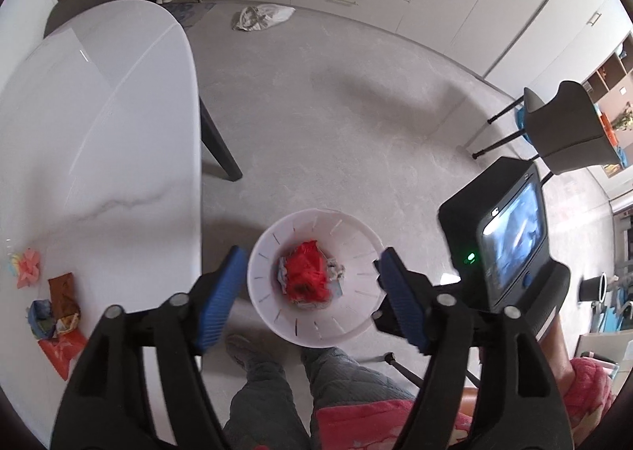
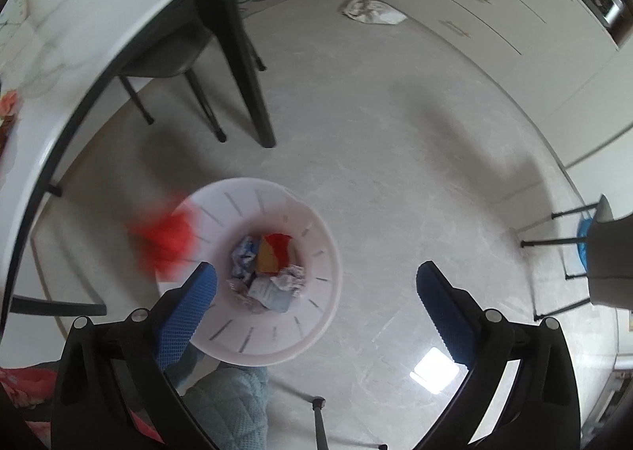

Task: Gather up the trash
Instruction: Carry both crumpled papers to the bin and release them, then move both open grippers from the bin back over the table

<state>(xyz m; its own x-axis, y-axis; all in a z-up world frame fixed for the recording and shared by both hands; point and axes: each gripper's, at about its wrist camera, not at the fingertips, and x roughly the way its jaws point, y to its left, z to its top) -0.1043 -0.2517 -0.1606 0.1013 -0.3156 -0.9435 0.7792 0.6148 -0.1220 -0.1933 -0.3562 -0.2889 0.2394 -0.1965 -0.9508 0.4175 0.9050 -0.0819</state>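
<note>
A white slotted trash bin [image 1: 358,325] stands on the floor beside the table; it also shows in the right wrist view [image 2: 316,291]. In the left wrist view a red crumpled piece [image 1: 307,272] sits over the bin's inside. In the right wrist view a blurred red piece [image 2: 168,240] is in the air at the bin's left rim, and wrappers [image 2: 269,272] lie in the bin. My left gripper [image 1: 308,291] is open and empty above the bin. My right gripper [image 2: 316,283] is open and empty above the bin. Several paper scraps [image 1: 53,307] lie on the white table [image 1: 99,113].
A crumpled white bag [image 1: 263,16] lies on the floor near the cabinets. A grey chair [image 1: 565,129] stands at the right. Black table and chair legs [image 2: 245,66] stand left of the bin. The person's legs [image 1: 277,390] are right below the grippers.
</note>
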